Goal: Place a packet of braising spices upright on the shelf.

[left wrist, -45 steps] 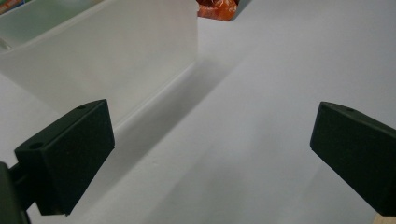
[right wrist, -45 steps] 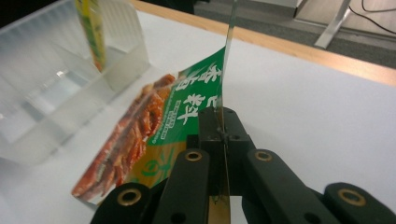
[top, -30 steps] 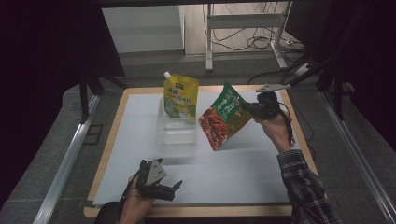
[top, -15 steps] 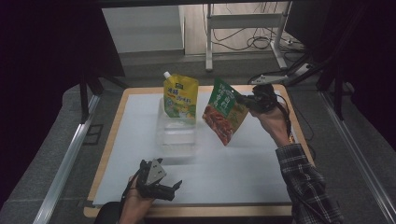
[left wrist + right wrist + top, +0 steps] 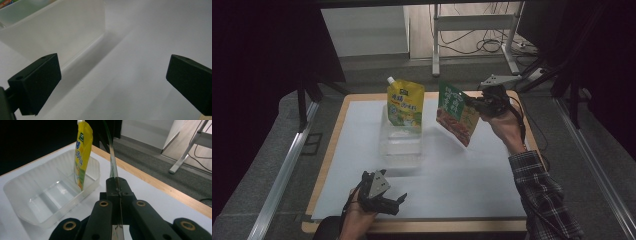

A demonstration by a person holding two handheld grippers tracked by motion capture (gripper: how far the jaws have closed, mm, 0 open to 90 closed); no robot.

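R gripper (image 5: 476, 104) clamped on green-red pouch (image 5: 455, 114), clear tray (image 5: 402, 142) + yellow pouch (image 5: 405, 104) beside it. L gripper (image 5: 398, 202) jaws apart, empty.

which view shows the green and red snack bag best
The high view: the snack bag faces the camera, pinched at its edge by the right gripper above the table. The right gripper view shows it edge-on, a thin strip between shut jaws.

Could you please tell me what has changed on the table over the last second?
The right tool, shut on the green-and-red pouch, lifted it off the table and swung it toward the clear tray. The yellow pouch and the open left tool stayed put.
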